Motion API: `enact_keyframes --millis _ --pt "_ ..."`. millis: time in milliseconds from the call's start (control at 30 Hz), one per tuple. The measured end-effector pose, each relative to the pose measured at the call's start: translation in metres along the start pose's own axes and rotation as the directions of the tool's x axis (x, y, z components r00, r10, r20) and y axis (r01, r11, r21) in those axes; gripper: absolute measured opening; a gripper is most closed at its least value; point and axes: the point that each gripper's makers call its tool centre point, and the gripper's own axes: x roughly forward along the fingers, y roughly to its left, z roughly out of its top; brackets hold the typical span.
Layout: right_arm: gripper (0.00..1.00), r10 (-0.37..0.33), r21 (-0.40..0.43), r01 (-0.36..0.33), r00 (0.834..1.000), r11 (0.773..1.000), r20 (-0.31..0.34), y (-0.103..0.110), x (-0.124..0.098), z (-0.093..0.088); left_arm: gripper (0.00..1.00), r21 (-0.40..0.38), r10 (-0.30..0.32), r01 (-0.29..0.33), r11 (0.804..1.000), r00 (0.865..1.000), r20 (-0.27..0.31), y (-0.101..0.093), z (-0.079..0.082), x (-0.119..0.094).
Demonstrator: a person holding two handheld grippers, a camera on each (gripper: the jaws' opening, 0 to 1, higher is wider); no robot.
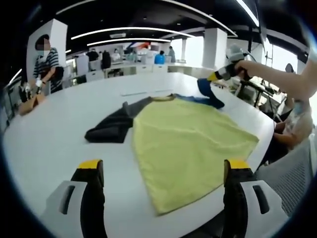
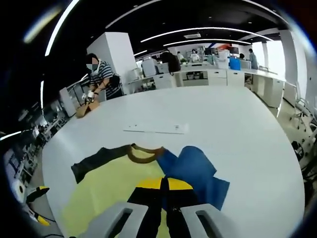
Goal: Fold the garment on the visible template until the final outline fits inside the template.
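Left gripper view
- left gripper (image 1: 163, 171): jaws are spread wide, yellow tips far apart, nothing pinched between them.
- garment (image 1: 185, 141): a yellow tee is laid flat on the white table (image 1: 59, 134), just ahead of and between the jaws; its hem corner is seen close to the right jaw.
- dark sleeve (image 1: 111, 126): spread out ahead of the left jaw, off the tee's side.
- blue sleeve (image 1: 210, 96): seen lifted at the far right, pinched by the right gripper (image 1: 214, 78), which is held by a hand (image 1: 245, 67).
- person (image 1: 45, 64): striped shirt, way off beyond the left jaw at the table edge.

Right gripper view
- right gripper (image 2: 165, 184): jaws are pressed together on the blue sleeve (image 2: 195, 171).
- garment (image 2: 111, 191): spread out left of the jaws, brown collar (image 2: 143, 152) just ahead.
- paper strip (image 2: 154, 129): laid on the table further ahead.
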Motion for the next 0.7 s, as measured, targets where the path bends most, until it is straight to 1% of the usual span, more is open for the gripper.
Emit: enact_keyframes --millis 100,333,533,633,700 --pt "0.0 0.012 -0.003 -0.012 1.0 1.0 -0.002 0.009 0.002 0.001 0.98 -0.002 0.001 -0.001 1.0 1.0 0.002 0.0 0.0 0.0" --pt "0.0 0.045 -0.022 -0.045 0.999 0.999 0.001 0.019 0.018 0.015 0.98 -0.005 0.002 -0.002 1.0 1.0 -0.003 0.002 -0.002 0.001" --pt "0.0 0.067 -0.025 -0.067 0.998 0.997 0.006 0.029 0.027 0.022 0.99 -0.007 0.001 -0.001 1.0 1.0 -0.004 0.003 -0.002 0.003" --pt "0.0 0.088 -0.033 -0.088 0.996 0.996 0.005 0.039 0.032 0.025 0.99 -0.008 -0.001 0.001 1.0 1.0 -0.005 0.002 -0.002 0.003" --pt "0.0 0.096 -0.053 -0.096 0.995 0.994 0.004 0.045 0.036 0.026 0.99 -0.007 -0.001 0.001 1.0 1.0 -0.007 0.002 -0.003 0.003"
